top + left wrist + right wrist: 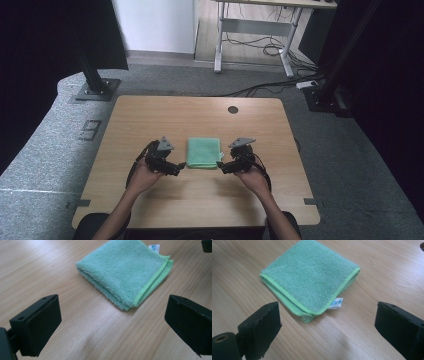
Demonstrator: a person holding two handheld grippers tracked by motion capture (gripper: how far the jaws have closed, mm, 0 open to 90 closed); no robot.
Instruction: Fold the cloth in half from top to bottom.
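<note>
A folded green microfibre cloth (204, 152) lies flat in the middle of the wooden table (150, 115). My left gripper (181, 167) rests just off its near left corner, open, with nothing between the jaws. My right gripper (221, 165) sits off the near right corner, also open and empty. In the left gripper view the cloth (125, 270) lies ahead of the wide-apart jaws of the left gripper (112, 325). In the right gripper view the cloth (308, 277) shows a small white tag (336, 303) at its near corner, ahead of the right gripper (329, 327).
A round cable hole (233, 109) sits near the table's far edge. Black frame posts (92, 75) stand on the floor at the back left and back right. A desk frame with cables (260, 45) stands farther back.
</note>
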